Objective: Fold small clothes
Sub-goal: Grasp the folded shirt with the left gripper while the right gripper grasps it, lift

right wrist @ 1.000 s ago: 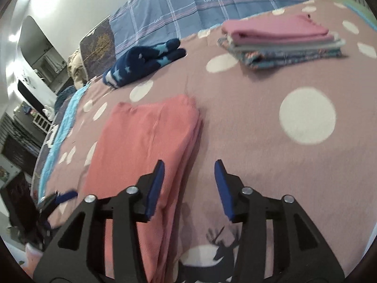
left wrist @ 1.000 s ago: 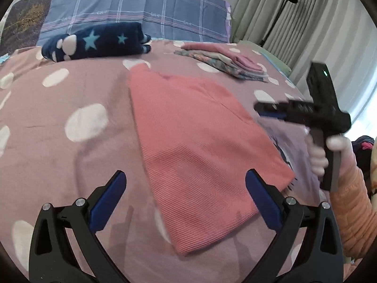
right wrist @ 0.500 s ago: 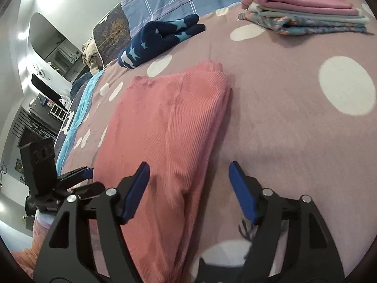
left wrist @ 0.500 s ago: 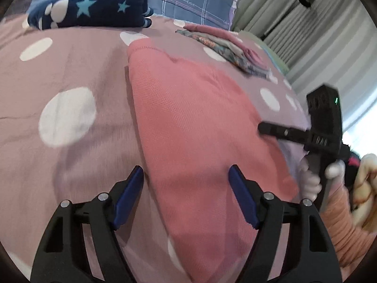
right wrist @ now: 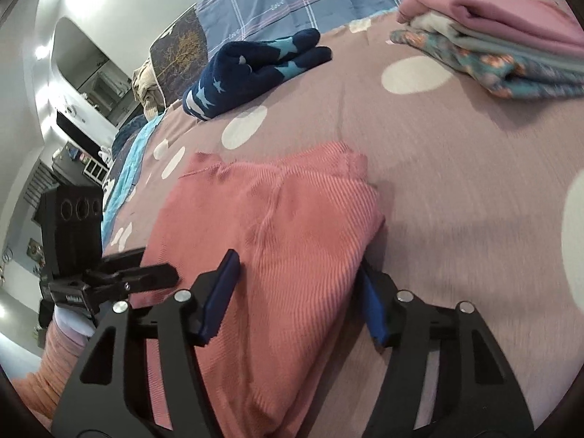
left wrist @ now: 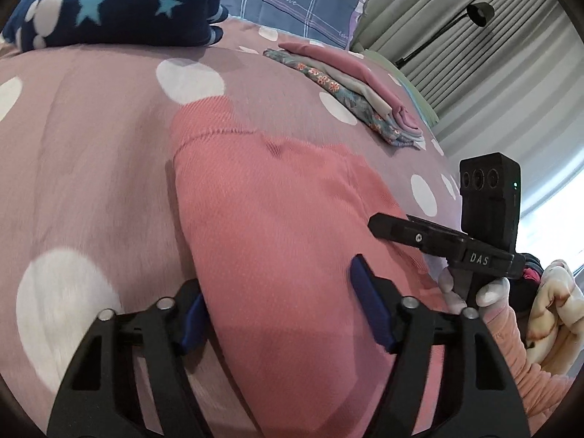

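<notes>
Closing in on the pink ribbed garment [left wrist: 292, 248], I have brought both tools down to its near end within the last second: my left gripper [left wrist: 281, 314] now straddles its left edge, one blue pad slipped beside and seemingly under the fold at 7 o'clock, the other resting on top. My right gripper [right wrist: 299, 295] has done the same along the right edge, jaws spread with the cloth between them. Neither has clamped yet; both sets of fingers are released. I judge this sets up the next fold, lifting the near end toward the collar at 12 o'clock.

The garment lies flat on the polka-dot bedspread [left wrist: 91, 168], already folded lengthwise. No baskets or bins show; finished pieces sit as a folded stack [right wrist: 511, 54] at 1 o'clock, well apart, with a navy star blanket [left wrist: 116, 7] at 11 o'clock.
</notes>
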{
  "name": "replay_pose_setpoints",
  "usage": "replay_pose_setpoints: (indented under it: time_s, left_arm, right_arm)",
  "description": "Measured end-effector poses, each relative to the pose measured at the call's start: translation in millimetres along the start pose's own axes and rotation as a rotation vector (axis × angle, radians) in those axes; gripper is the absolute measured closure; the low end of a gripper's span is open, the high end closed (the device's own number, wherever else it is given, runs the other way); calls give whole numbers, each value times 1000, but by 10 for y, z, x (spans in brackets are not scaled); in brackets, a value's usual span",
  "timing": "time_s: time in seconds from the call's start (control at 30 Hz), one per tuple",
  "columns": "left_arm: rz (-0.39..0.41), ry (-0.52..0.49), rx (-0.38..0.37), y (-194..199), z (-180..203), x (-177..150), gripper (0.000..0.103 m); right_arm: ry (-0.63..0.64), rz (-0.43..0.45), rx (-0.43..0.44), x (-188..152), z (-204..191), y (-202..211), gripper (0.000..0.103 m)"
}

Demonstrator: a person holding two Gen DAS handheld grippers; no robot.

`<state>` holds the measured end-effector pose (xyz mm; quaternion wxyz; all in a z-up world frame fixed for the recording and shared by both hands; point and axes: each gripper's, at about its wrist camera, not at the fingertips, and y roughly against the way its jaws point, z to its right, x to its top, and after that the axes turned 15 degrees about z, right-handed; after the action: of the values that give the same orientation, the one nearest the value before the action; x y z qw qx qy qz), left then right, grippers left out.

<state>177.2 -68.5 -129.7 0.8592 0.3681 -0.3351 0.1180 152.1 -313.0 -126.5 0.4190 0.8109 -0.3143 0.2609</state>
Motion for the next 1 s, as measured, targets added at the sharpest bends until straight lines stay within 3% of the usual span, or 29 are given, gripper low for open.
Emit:
replay_pose_setpoints:
  time_s: [0.1, 0.17, 0.23, 0.43, 0.7, 1.0]
  left_arm:
    - [10, 8, -16, -64, -80, 46, 61]
    - [23, 15, -27, -57, -96, 56, 66]
    - [49, -31, -10, 7, 13, 64, 72]
    - [160, -164, -8, 457, 488, 180, 76]
    - [273, -370, -87, 955, 1514, 248, 79]
    - [271, -588, -249, 712, 2905, 233, 80]
  right_arm:
    - [-15, 7, 27, 17, 37, -45, 67]
    - [-36, 15, 33, 34, 31, -40, 76]
    - [12, 51, 3, 54, -109, 52, 78]
    - [129, 213, -7, 166, -543, 630, 80]
    - [189, 442, -44, 149, -813, 1759, 82]
    - [213, 655, -247, 167, -518, 3122, 82]
